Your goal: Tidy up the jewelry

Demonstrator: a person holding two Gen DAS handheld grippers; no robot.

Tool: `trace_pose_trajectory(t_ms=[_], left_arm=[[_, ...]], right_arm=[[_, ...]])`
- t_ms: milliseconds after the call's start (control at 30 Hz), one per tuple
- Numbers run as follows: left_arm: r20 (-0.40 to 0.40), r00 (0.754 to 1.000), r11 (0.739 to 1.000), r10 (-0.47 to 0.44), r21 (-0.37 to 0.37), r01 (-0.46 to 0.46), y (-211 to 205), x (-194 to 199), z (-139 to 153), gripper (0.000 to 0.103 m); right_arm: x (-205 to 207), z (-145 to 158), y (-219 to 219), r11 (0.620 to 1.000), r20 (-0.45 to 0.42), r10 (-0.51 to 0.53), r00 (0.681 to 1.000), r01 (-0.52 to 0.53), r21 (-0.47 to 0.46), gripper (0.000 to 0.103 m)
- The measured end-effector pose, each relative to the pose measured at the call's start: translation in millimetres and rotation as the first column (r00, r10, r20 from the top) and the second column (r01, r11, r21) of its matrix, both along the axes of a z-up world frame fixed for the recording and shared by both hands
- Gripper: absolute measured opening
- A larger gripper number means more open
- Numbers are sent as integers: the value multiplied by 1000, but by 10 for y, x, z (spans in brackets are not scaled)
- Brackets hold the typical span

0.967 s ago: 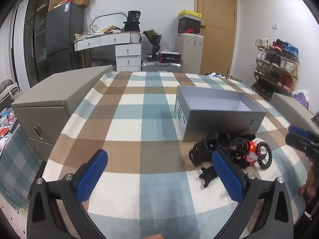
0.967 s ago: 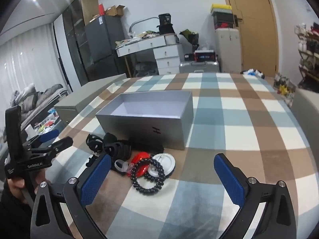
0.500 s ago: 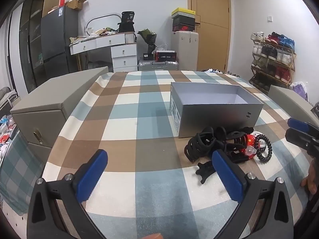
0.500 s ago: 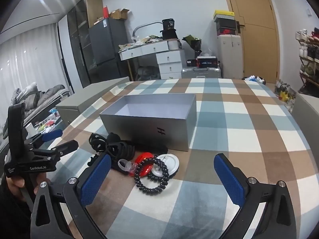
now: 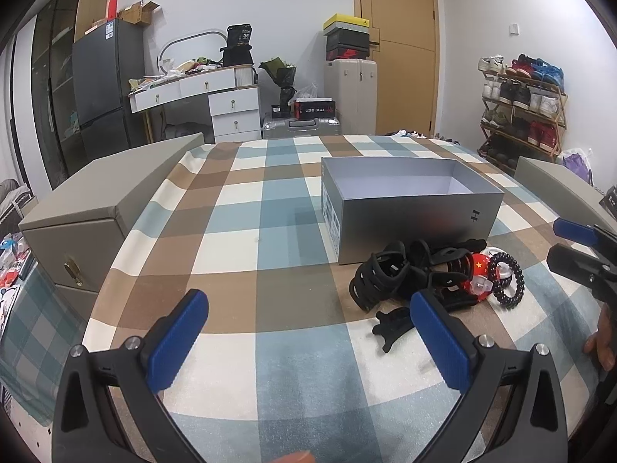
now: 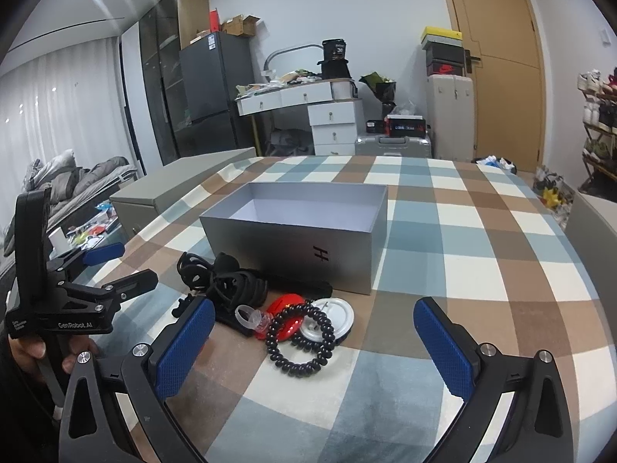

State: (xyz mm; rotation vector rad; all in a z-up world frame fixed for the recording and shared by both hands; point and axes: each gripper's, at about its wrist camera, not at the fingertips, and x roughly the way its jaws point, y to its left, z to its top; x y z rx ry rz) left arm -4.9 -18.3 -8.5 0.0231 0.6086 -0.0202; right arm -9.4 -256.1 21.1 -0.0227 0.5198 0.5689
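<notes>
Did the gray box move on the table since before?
No. The gray box sits on the same squares of the checked tablecloth, with the black coil hair tie in front of it as before.

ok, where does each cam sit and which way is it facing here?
Left wrist: on the left hand-held gripper, looking across the checked table toward the grey box; own blue fingers open, right hand-held gripper at the right edge.
Right wrist: on the right hand-held gripper, facing the box with the black coil bracelet in front of it; own fingers open, left hand-held gripper and a hand at left.
Shared: box, the pile of accessories, and each other's gripper.
</notes>
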Motion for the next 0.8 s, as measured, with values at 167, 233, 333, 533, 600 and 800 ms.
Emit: trace_pose_trajectory(t_ms=[167,233,333,533,600,800], left_arm=[[0,1000,1000,-1,-3,1,5,1,4,102],[0,1000,1000,-1,-2,1,6,2,5,102],[0,1000,1000,-2,0,2,4,-1,3,102],[0,1000,1000,-5,5,5,-1,-14,1,102],[0,1000,1000,-6,8,6,-2,-13,1,102],[-2,1000,1000,-9,-2,9,17,-4,-1,102]], right_arm=[[10,-8,0,1000,-6,1,1000,-1,6,103],[12,-11,3,1000,-6,2,1000,-2,5,103],[10,-17,-5,1000,-6,3,1000,-3,4,103],[15,-24,2,1000,-8,0,1000,0,6,103],[12,-24,3,1000,-10,3,1000,-3,4,103],[16,-26,2,1000,-13,0,1000,0,4,103]])
